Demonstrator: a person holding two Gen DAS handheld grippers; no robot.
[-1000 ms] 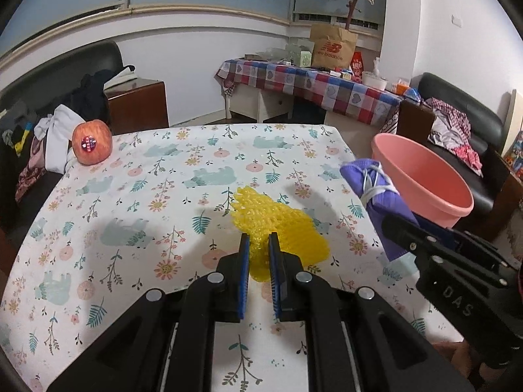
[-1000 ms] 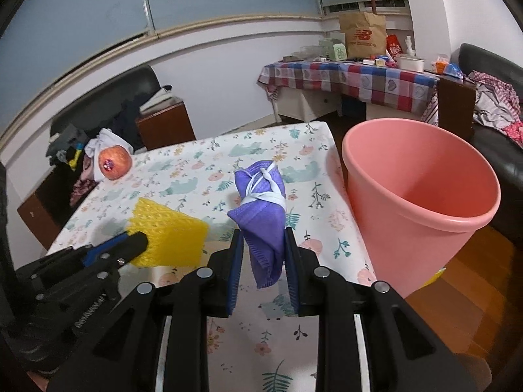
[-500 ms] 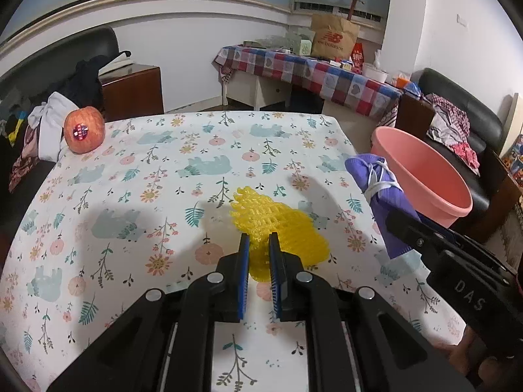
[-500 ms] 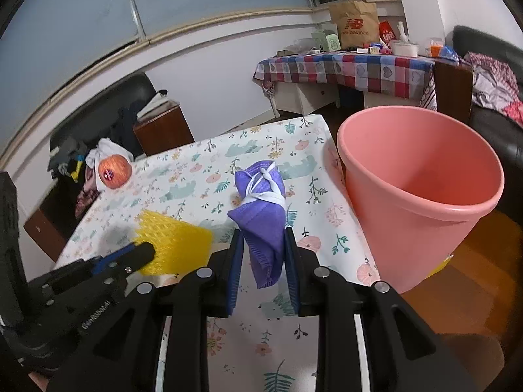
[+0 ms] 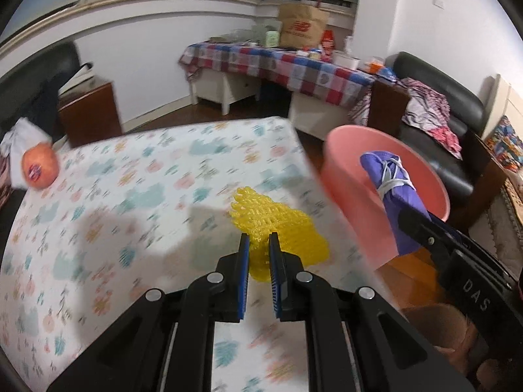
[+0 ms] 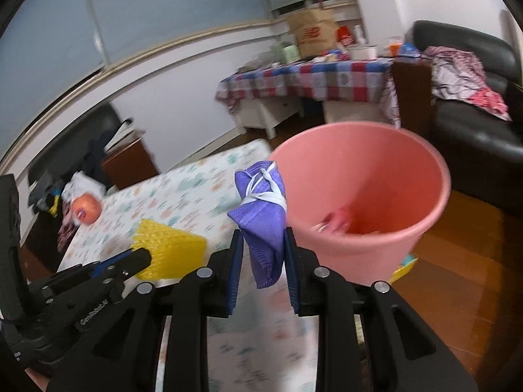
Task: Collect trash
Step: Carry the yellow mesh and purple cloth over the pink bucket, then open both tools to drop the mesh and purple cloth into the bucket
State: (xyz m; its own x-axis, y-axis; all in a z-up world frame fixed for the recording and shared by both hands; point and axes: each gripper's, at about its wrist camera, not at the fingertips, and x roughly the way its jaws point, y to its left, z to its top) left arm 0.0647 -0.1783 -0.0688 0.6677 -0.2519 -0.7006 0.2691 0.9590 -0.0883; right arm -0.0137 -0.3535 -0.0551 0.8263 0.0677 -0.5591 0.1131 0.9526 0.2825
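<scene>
My left gripper (image 5: pixel 259 245) is shut on a yellow foam fruit net (image 5: pixel 278 225), held above the right part of the flower-print table (image 5: pixel 130 196). My right gripper (image 6: pixel 263 245) is shut on a folded purple face mask (image 6: pixel 261 209) with white ear loops. The mask hangs at the near left rim of the pink bucket (image 6: pixel 385 176), which stands on the floor past the table's right edge. In the left wrist view the mask (image 5: pixel 389 189) shows in front of the bucket (image 5: pixel 346 176). Some small trash lies in the bucket's bottom.
A red apple (image 5: pixel 40 167) sits at the table's far left corner. Behind stand a checkered side table (image 5: pixel 278 62) with a paper bag, a wooden cabinet (image 5: pixel 88 111) and a black sofa (image 5: pixel 441 111) with clothes. Wooden floor (image 6: pixel 457 261) lies right of the bucket.
Both grippers have swung to the right toward the bucket, each still holding its item. The bucket now looks larger and closer, and the apple has slid toward the left edge.
</scene>
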